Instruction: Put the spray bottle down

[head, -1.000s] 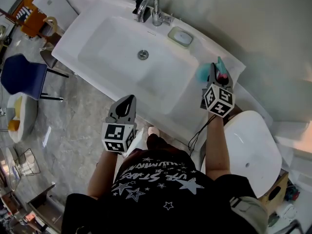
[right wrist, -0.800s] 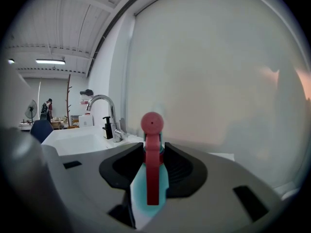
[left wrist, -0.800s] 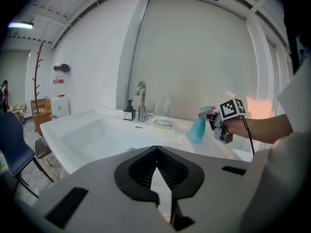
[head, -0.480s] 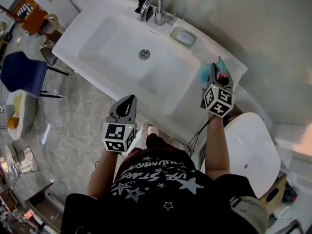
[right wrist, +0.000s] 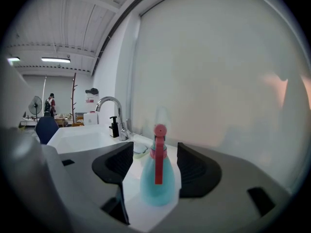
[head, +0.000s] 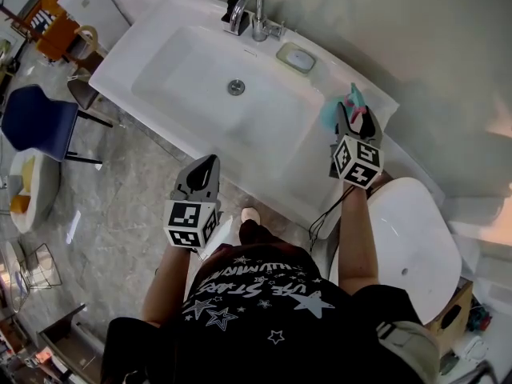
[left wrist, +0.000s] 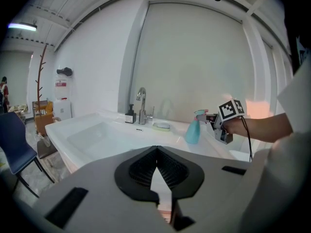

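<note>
The spray bottle [right wrist: 159, 181] is see-through teal with a pinkish-red trigger. The sink [head: 184, 70] is plain glossy white, its faucet [head: 254, 14] shiny chrome and its soap dish [head: 297, 57] pale green. Left of the sink, the chair [head: 36, 122] is navy. The floor [head: 136, 190] is grey marble-veined.

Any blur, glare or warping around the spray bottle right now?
Right gripper view: spray bottle fairly sharp between the opening jaws, pads off it; edges bow, corners black. Left gripper view: same fisheye bowing, warm glare patch on the wall. Head view: evenly lit, no blur.
</note>
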`<move>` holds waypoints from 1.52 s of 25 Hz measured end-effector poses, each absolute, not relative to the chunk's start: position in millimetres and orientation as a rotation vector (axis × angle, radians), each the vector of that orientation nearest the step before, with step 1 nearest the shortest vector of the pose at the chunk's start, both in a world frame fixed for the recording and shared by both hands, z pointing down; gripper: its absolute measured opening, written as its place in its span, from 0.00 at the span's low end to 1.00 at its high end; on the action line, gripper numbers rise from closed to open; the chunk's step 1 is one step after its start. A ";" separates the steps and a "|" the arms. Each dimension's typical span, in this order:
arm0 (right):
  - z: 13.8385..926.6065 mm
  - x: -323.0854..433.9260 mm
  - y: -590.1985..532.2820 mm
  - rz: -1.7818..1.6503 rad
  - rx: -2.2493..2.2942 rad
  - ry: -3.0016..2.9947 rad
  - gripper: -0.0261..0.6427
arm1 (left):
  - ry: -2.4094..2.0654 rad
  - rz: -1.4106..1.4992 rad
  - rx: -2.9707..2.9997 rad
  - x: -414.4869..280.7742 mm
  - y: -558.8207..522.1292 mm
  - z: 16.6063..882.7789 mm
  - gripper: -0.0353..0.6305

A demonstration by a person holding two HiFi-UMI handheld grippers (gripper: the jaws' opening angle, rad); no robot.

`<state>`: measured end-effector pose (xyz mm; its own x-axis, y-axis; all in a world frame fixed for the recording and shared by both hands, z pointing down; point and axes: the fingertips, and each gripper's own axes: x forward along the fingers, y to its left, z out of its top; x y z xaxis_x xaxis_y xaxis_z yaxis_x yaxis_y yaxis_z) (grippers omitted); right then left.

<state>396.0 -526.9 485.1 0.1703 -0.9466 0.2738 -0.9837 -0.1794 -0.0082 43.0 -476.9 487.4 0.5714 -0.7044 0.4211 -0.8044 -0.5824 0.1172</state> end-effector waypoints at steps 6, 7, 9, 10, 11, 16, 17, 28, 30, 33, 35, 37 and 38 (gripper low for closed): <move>461.1 375.1 -489.5 0.271 2.279 -1.907 0.46 | -1.267 0.412 2.553 28.4 -444.5 460.3 0.08; 456.8 370.4 -481.2 0.262 2.285 -1.907 0.46 | -1.272 0.402 2.561 24.5 -437.8 455.3 0.08; 446.9 359.4 -464.4 0.245 2.299 -1.909 0.46 | -1.283 0.384 2.581 16.1 -424.8 444.7 0.08; 440.6 352.9 -457.7 0.233 2.304 -1.916 0.46 | -1.291 0.374 2.593 12.2 -419.5 438.8 0.08; 433.7 345.3 -452.2 0.219 2.305 -1.929 0.46 | -1.300 0.361 2.605 8.3 -414.7 432.6 0.08; 405.9 292.3 -416.8 0.167 2.265 -2.019 0.46 | -1.319 0.314 2.632 -13.0 -376.7 408.7 0.08; 402.4 280.7 -408.5 0.162 2.253 -2.037 0.46 | -1.320 0.306 2.635 -18.3 -366.3 405.5 0.08; 384.6 168.7 -319.6 0.137 2.151 -2.214 0.17 | -1.427 0.249 2.605 -97.6 -252.7 396.7 0.08; 384.9 150.8 -302.3 0.133 2.140 -2.236 0.07 | -1.440 0.258 2.583 -111.9 -229.0 399.5 0.08; 387.4 122.7 -273.1 0.147 2.106 -2.271 0.06 | -1.457 0.273 2.548 -134.3 -190.6 404.6 0.08; 389.5 102.6 -249.9 0.143 2.067 -2.271 0.06 | -1.480 0.264 2.548 -151.5 -164.4 406.4 0.08; 393.8 82.0 -223.0 0.133 2.017 -2.267 0.06 | -1.504 0.263 2.554 -168.9 -137.9 409.8 0.08; 397.0 72.6 -208.3 0.136 1.990 -2.269 0.06 | -1.507 0.267 2.549 -176.2 -124.4 412.3 0.08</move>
